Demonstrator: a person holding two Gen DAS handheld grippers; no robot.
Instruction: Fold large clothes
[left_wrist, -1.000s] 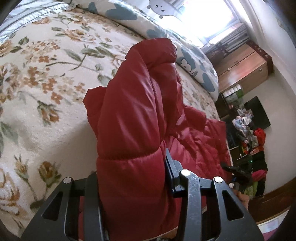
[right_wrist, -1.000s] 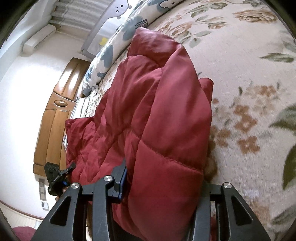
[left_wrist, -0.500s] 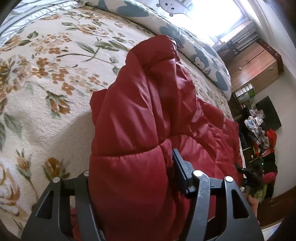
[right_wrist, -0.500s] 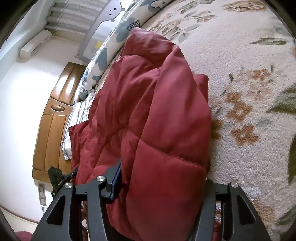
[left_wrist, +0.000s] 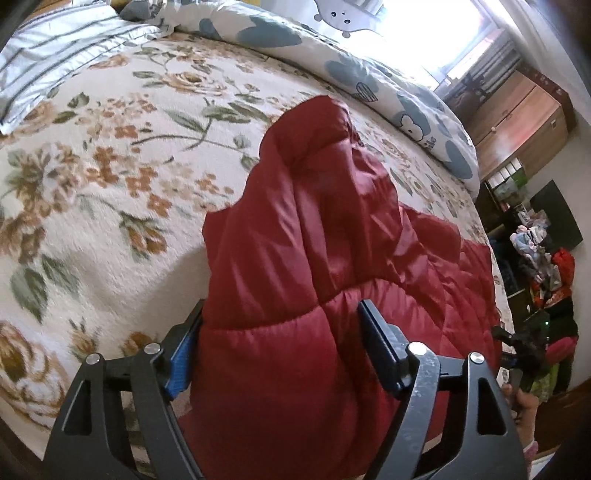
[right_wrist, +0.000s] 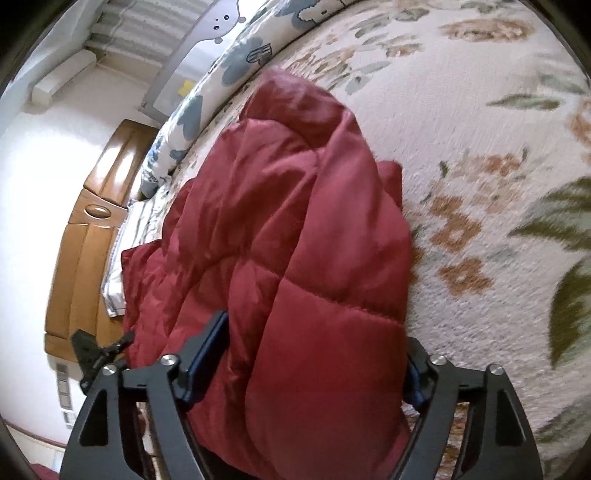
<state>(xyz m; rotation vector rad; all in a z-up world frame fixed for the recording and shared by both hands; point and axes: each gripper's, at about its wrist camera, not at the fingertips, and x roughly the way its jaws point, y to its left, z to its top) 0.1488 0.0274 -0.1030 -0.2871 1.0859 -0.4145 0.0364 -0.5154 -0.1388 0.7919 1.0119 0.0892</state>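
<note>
A red quilted jacket lies bunched on the floral bedspread, and both claws sit at its near edge. In the left wrist view the left gripper has a thick puffy fold between its fingers; its jaws are opening, and the blue pad at 9 o'clock of the fold stands just off the fabric, while the pad at 3 o'clock lies against it or very near; I cannot tell which. In the right wrist view the right gripper straddles another padded fold, jaws opening wide, the cloth filling the gap between them. Whether either claw has hold of the cloth I cannot tell. From the left gripper the jacket runs toward 12 o'clock, with more of it spreading toward 3 o'clock. A cartoon-print duvet lies along the bed's far side at 1 o'clock.
</note>
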